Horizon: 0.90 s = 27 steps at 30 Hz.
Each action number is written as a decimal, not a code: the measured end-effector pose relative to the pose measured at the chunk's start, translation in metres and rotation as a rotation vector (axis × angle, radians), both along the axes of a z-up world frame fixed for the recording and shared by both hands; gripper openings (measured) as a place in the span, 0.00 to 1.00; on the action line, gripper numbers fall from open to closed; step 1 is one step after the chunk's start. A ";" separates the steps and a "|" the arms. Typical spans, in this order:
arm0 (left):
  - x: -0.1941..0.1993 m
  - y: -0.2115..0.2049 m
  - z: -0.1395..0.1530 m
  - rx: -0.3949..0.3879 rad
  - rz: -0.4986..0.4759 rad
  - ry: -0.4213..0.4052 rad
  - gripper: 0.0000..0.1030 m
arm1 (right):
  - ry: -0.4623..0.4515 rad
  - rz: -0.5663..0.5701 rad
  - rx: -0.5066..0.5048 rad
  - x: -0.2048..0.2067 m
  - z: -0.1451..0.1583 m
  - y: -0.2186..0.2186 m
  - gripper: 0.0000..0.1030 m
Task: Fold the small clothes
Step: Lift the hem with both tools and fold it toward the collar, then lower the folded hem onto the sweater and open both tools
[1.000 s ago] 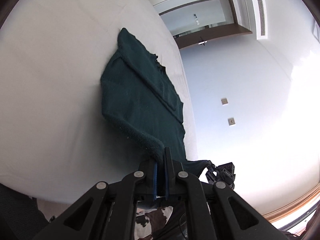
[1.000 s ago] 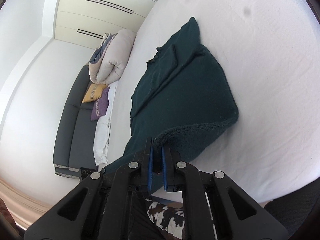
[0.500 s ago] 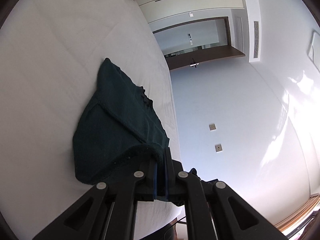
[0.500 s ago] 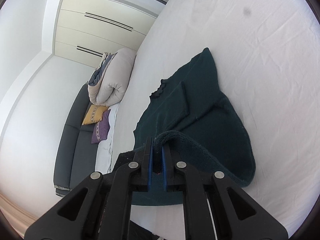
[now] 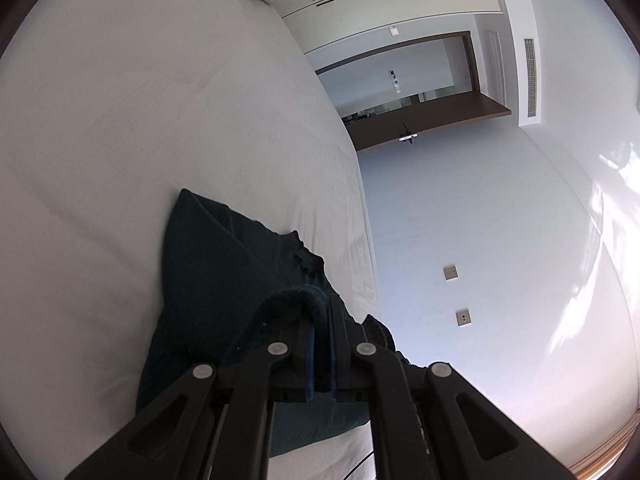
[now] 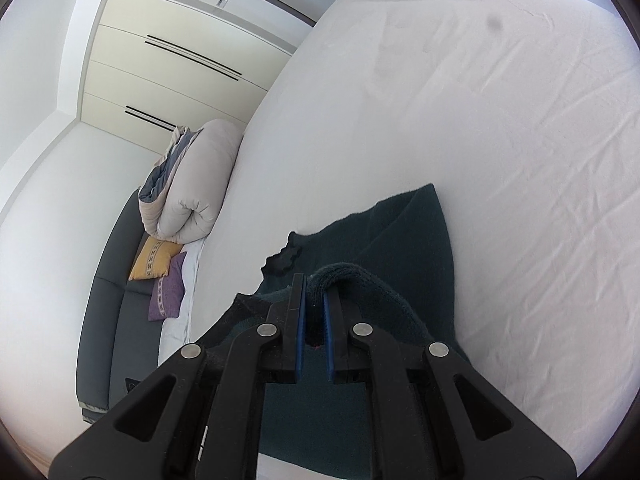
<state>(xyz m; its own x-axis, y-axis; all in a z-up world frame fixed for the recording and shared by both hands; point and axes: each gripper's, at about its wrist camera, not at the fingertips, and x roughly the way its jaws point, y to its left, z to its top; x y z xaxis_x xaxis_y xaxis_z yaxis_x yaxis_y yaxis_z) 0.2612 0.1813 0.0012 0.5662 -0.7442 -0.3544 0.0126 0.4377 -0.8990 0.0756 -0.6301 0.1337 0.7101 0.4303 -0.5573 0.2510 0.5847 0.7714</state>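
The dark green garment (image 5: pixel 208 280) lies on the white bed (image 5: pixel 120 120), near the bed's edge that faces the pale wall. All positions below are given relative to this garment.

Left hand-held gripper (image 5: pixel 322 320): clenched. The two blue-padded fingers (image 5: pixel 310 356) stand almost together, with a thick rolled hem of the garment pinched between them. The hem rises from the fabric below and curls over the fingertips. The remainder of the garment spreads flat on the bed ahead of and below the fingers.

Right hand-held gripper (image 6: pixel 314 304): clenched. Its blue pads (image 6: pixel 301 340) stand a narrow gap apart, and a fold of the same garment's (image 6: pixel 408 248) fleecy edge fills that gap. The raised edge arches from this grip over the flat layer beneath.

The garment's far corner points away from both grippers across the bed. A notched neckline edge (image 6: pixel 284 260) shows just beyond the right gripper's tips.

Beyond the garment, past the bed's side, stand a dark sofa (image 6: pixel 108 320) carrying a rolled duvet (image 6: pixel 192 184), a yellow cushion (image 6: pixel 154 260) and a purple cushion (image 6: pixel 168 292).
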 end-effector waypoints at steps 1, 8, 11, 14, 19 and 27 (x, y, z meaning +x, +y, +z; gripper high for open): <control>0.009 0.001 -0.004 -0.005 0.012 0.010 0.04 | 0.004 -0.004 0.000 0.012 -0.004 -0.002 0.07; 0.064 -0.006 -0.043 0.039 0.055 0.091 0.05 | 0.086 -0.041 -0.041 0.081 -0.051 -0.007 0.07; 0.076 -0.011 -0.063 0.064 0.065 0.134 0.06 | 0.127 -0.047 -0.032 0.106 -0.075 -0.008 0.07; 0.080 -0.006 -0.077 0.013 0.097 0.153 0.41 | 0.147 -0.066 -0.031 0.115 -0.092 -0.008 0.08; 0.061 0.012 -0.077 -0.007 0.163 0.143 0.66 | 0.106 -0.085 -0.037 0.115 -0.095 -0.009 0.09; 0.007 -0.010 -0.054 0.149 0.069 0.053 0.66 | 0.053 -0.226 -0.077 0.079 -0.069 -0.019 0.74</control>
